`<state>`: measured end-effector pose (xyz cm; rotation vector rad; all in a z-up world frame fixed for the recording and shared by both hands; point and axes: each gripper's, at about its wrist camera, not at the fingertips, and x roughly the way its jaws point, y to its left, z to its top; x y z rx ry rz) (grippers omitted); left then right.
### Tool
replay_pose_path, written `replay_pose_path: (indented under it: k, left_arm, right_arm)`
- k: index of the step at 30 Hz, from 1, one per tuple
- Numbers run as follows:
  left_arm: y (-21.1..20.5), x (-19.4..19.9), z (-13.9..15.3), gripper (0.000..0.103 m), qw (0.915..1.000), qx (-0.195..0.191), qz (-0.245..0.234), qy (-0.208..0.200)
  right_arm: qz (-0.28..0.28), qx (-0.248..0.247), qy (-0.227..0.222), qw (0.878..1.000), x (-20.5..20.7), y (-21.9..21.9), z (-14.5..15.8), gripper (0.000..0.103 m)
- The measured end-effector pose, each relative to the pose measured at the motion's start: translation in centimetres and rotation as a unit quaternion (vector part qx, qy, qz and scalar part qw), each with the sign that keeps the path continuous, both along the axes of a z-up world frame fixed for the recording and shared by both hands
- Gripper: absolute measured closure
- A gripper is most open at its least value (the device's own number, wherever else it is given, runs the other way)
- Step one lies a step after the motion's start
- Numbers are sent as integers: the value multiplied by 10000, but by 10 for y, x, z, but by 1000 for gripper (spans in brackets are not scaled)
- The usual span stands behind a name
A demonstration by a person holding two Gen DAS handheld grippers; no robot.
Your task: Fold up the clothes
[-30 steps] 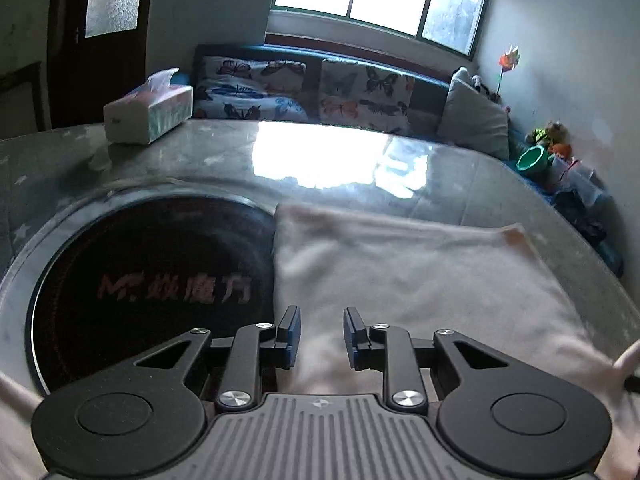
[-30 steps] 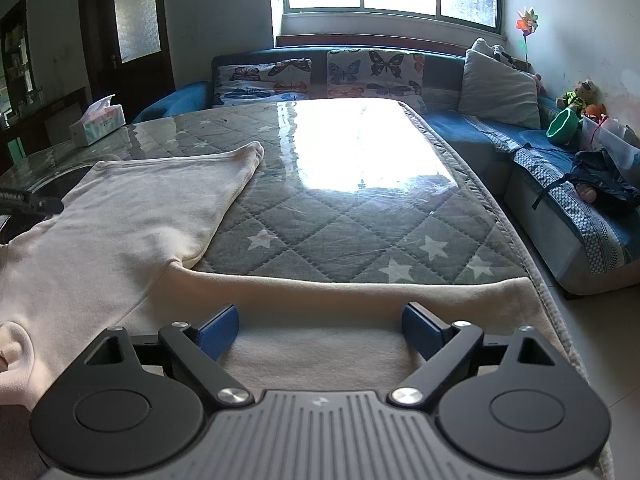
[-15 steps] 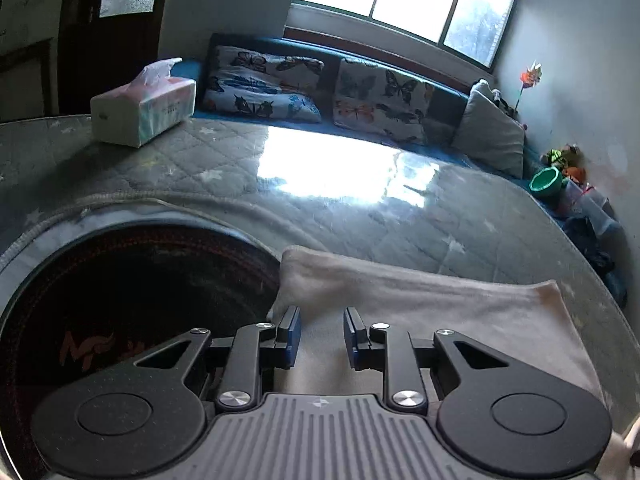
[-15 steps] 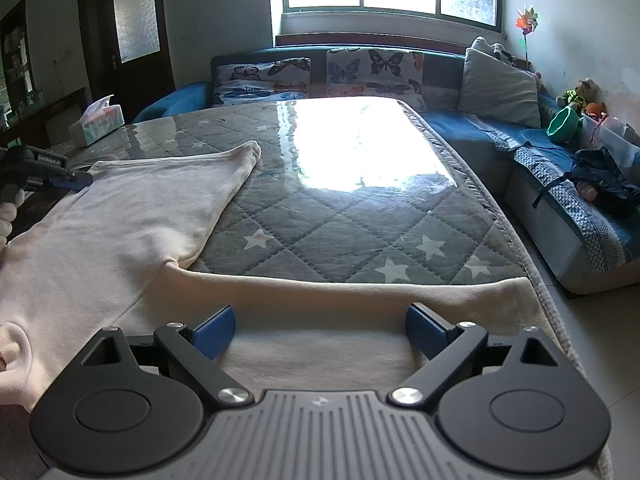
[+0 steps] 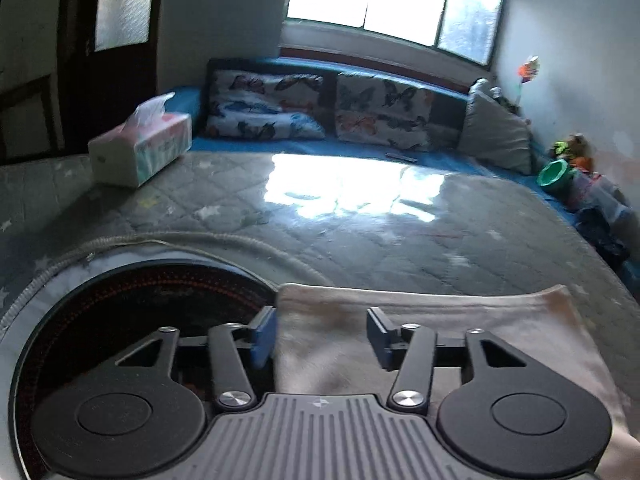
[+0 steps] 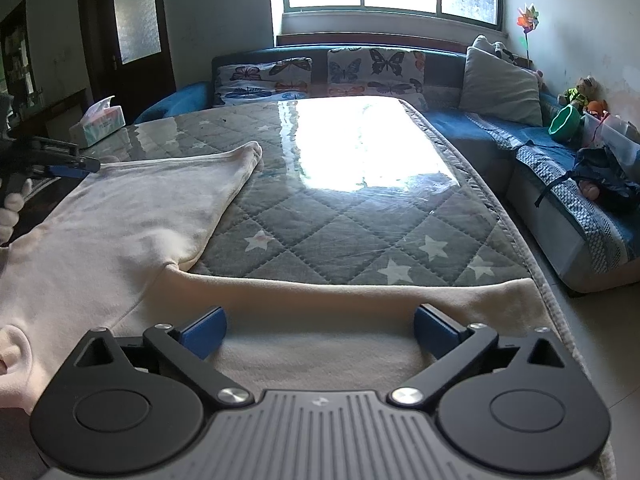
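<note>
The left gripper is opening over the far left corner of the cream fleece garment on the quilted grey star-patterned table, having released its earlier pinch; the right gripper hangs wider apart, empty, over a sleeve at the table's near edge.

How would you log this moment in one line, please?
left gripper: opening over sleeve end | right gripper: opening over garment body | nothing held

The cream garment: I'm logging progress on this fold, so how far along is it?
Early. Done: the cream garment lies spread flat on the quilted table cover, one sleeve stretched out. In hand: nothing is gripped; the left gripper has its jaws opening over the sleeve end, cloth between them but not pinched, and the right gripper is wide open above the hem. Left: no fold shows yet.
</note>
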<state>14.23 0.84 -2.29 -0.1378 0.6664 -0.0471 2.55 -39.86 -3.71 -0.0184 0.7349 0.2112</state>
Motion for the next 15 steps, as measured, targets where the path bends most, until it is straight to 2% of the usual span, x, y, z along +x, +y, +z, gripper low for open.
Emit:
replay_pose_path:
  k: [5,7,9,12,15]
  left_arm:
    - [-13,-41,11,17,9995,54,-263,-162]
    - [-19,-59,14,15,9991,33,-383,-198]
    - [-24,-79,15,10,9984,12,-523,-221]
    - [-34,-106,15,9,9972,13,-691,-276]
    - [-51,-134,13,10,9945,241,-945,-372]
  right_arm:
    - [-93,50,-42,9999,-4,-3,3,0]
    - [-134,33,-34,9999,-5,-5,3,0]
    - [-204,-52,-19,9998,-6,-6,1,0]
    - [-266,-224,-32,9994,-8,-7,-1,0]
    - [-279,-254,-74,9993,-11,-8,2,0]
